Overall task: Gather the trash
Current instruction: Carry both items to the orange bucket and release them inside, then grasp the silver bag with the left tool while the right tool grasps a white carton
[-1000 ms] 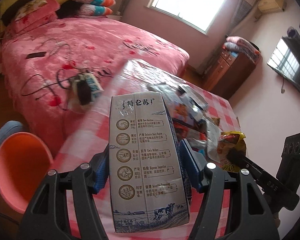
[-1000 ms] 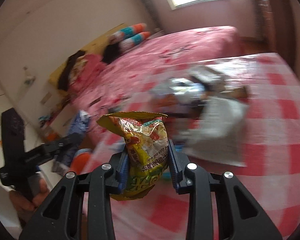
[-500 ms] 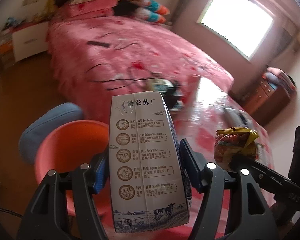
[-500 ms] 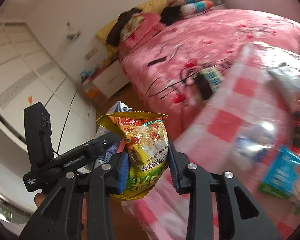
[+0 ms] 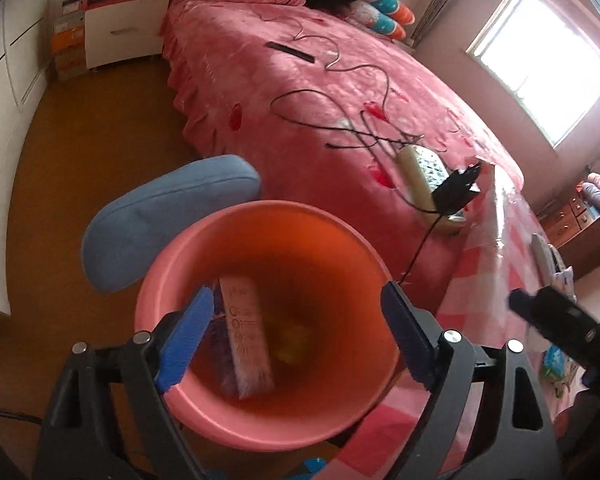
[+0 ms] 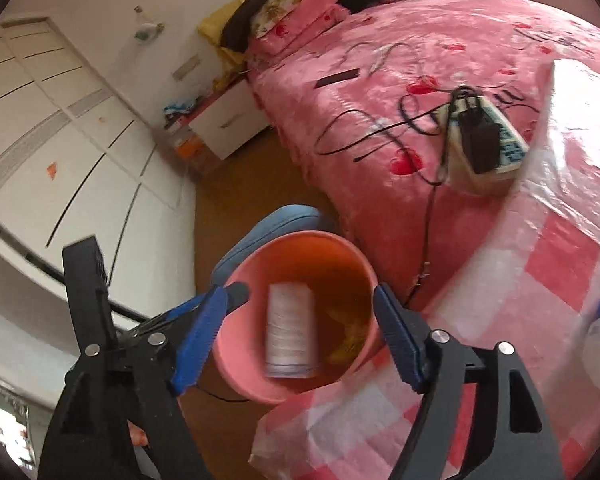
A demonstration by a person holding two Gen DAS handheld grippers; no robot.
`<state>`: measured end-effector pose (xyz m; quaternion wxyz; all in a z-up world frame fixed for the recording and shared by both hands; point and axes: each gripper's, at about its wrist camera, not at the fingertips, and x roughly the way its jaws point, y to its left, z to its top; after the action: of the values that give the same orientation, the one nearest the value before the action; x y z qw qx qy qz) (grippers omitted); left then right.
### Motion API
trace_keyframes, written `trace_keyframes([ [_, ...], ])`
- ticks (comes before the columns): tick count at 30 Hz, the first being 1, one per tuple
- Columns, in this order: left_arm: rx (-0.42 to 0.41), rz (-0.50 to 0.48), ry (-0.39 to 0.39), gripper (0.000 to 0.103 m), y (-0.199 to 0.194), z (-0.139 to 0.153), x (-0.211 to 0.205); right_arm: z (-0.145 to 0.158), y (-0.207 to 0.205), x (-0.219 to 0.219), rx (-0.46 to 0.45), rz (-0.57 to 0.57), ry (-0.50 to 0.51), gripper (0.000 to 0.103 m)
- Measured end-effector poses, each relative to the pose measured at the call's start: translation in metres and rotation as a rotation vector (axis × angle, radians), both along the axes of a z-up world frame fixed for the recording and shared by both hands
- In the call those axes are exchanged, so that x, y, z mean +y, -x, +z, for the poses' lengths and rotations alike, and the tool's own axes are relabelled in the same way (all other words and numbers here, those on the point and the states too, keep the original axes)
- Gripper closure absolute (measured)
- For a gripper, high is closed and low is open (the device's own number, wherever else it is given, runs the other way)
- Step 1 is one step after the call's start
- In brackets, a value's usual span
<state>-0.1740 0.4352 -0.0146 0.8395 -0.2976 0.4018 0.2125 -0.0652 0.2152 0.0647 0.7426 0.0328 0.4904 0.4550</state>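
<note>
Trash sits inside the pink bin (image 5: 260,420): a white milk carton (image 5: 247,340) lies tilted against the bin's inner wall, and a yellow snack packet (image 5: 294,338) rests blurred on the bottom just beside it. From the right wrist view the same carton (image 6: 290,330) and packet (image 6: 350,340) show within the bin (image 6: 236,344), which stands on the brown floor (image 5: 100,128) next to a blue cushion (image 5: 160,220).

The left claw (image 5: 296,344) hangs above the bin's mouth, its blue-padded jaws spread wide with nothing between them; they have just been opening, and the carton lies below them in the bin, free of the pads. The right claw (image 6: 300,344) is likewise spread wide and empty, its jaws having just opened too, with the packet lying loose in the bin beneath. In the right wrist view the left claw's black frame reaches in from the left edge over the bin's rim.

A tabletop with a pink-and-white checked cloth (image 6: 540,280) stands just beside the bin, more wrappers lying blurred at its far right. Behind it a bed with a pink cover (image 5: 340,100) carries tangled black cables (image 5: 340,120), a dark charger block (image 5: 456,190) resting on a pale box, and a slim dark remote (image 5: 290,51).
</note>
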Motion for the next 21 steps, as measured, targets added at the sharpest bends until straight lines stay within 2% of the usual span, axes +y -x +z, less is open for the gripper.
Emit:
trace_keyframes([
  [6, -0.061, -0.021, -0.046, 0.017, 0.011, -0.001, -0.005, 0.007, 0.000, -0.036, -0.056, -0.117, 0.026, 0.024],
  [10, -0.096, -0.087, -0.159, 0.017, 0.013, 0.007, -0.023, 0.006, 0.005, -0.061, -0.095, -0.176, 0.059, 0.023],
  [14, -0.104, -0.185, -0.222, 0.017, 0.012, 0.017, -0.046, 0.001, 0.014, -0.087, -0.112, -0.217, 0.096, 0.023],
  [21, -0.114, -0.309, -0.236, 0.017, 0.006, 0.032, -0.085, -0.004, 0.030, -0.131, -0.115, -0.279, 0.131, 0.023],
])
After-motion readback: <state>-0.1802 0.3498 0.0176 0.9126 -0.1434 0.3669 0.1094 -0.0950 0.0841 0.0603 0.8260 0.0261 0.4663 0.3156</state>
